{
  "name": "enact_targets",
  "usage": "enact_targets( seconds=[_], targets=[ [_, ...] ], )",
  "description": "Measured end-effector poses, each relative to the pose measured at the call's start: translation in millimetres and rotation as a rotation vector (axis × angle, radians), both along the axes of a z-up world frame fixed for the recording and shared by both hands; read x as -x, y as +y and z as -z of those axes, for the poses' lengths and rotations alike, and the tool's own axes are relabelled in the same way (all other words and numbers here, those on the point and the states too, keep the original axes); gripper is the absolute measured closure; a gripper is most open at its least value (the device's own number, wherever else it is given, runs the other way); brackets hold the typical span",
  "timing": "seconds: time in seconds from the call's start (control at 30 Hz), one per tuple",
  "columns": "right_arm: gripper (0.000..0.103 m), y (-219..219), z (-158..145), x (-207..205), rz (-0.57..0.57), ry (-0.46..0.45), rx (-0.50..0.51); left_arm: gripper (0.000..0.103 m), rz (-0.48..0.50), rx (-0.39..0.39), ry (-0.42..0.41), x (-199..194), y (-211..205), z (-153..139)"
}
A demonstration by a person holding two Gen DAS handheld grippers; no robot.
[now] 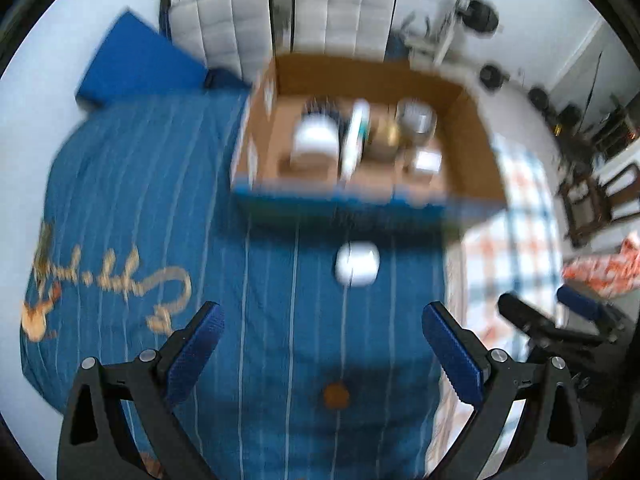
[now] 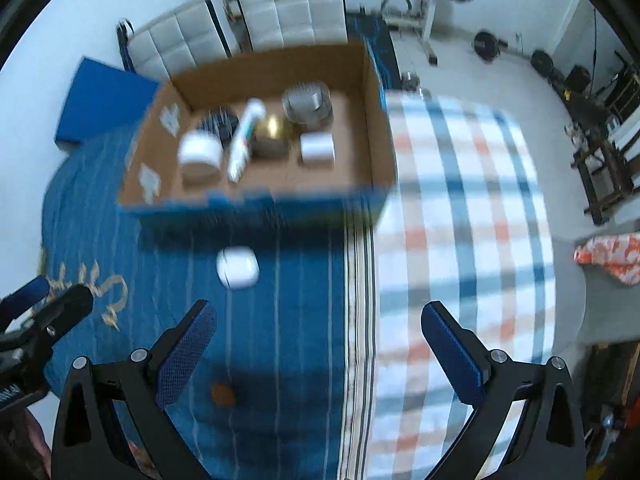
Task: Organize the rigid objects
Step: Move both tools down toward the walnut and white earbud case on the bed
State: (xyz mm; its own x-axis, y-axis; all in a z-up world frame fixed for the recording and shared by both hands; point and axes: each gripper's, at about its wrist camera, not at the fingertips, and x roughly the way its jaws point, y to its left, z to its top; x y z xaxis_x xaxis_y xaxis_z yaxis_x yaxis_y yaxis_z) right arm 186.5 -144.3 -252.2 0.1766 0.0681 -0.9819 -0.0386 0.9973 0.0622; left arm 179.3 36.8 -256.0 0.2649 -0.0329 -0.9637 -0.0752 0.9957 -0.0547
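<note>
White case [image 1: 357,263] lies on the bed ahead of the left tool [image 1: 323,354], directly between its spread fingers; right tool [image 2: 319,354] likewise released, offset rightward; box [image 1: 360,204] beyond.

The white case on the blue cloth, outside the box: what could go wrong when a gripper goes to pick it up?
1. The white case looks smooth and rounded, so it might slip from the left gripper, whose jaws stand wide open.
2. It lies near the cardboard box; a low approach could hit the front wall.
3. Both views are blurred, so aiming may be off.
4. The small orange disc lies close and could be knocked.
</note>
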Motion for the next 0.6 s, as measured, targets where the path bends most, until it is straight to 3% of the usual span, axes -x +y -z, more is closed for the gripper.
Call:
enact_targets(
  seconds=[0.13,0.2,0.27,0.47,0.53,0.6],
  targets=[
    [0.000,-15,54,32,0.023,0.143,-0.009,0.004,0.043,0.016,0.189,28,-10,73],
    [0.000,-20,74,44,0.028,0.186,-0.004,0.023,0.050,0.031,0.265,40,-14,103],
    [0.000,-25,93,55,0.036,0.225,-0.001,0.028,0.047,0.036,0.321,50,-17,132],
    [0.000,-28,122,70,0.056,0.262,0.002,0.043,0.041,0.044,0.399,62,-28,175],
    [0.000,-26,125,70,0.055,0.263,0.004,0.054,0.044,0.038,0.410,64,-33,185],
    [0.000,-25,129,72,0.051,0.269,0.007,0.072,0.037,0.044,0.413,65,-35,192]
  ],
)
